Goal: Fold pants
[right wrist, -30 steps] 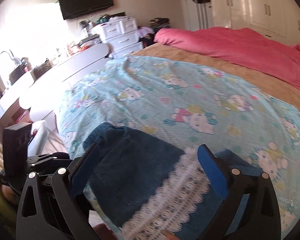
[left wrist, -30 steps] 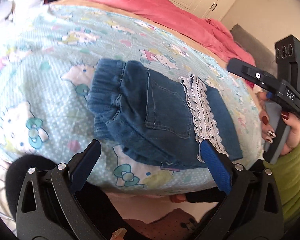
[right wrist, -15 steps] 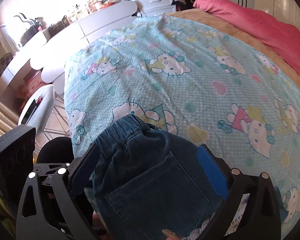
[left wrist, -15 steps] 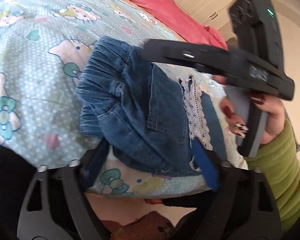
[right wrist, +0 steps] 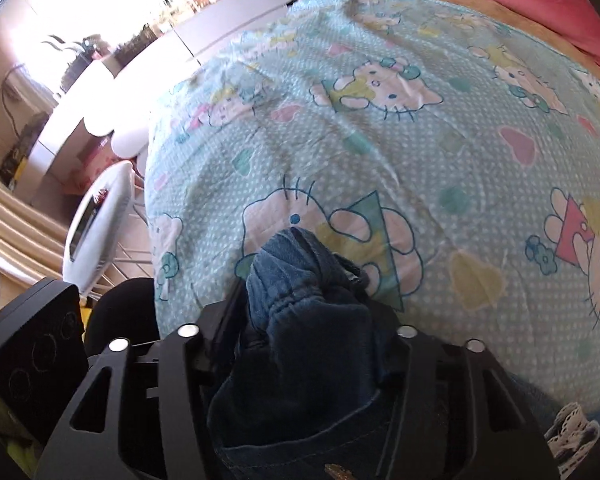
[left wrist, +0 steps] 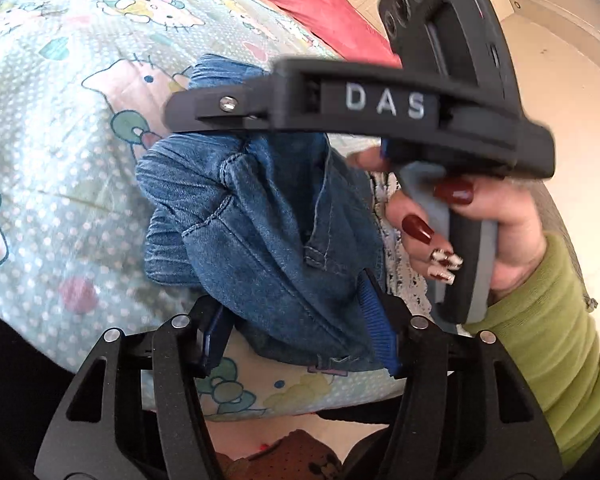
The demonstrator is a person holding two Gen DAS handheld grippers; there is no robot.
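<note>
Bed [right wrist: 440, 152] with cartoon-cat sheet, pink blanket [left wrist: 324, 4] at its far side, white drawers beyond. Folded denim pants [left wrist: 268, 224] lie on the bed near its front edge, lace trim [right wrist: 568, 428] at one side. Left claw [left wrist: 300, 340]: jaws just closing, blue pads pressing both sides of the pants' near fold. Right claw [right wrist: 308, 320]: jaws just closing, clamped on the bunched waistband. Right hand [left wrist: 472, 224] in green sleeve grips the handle above the pants.

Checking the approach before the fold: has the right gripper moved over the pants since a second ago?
Yes. The right gripper has come in from the lace hem to the waistband of the pants, its jaws closing on the bunched denim.
</note>
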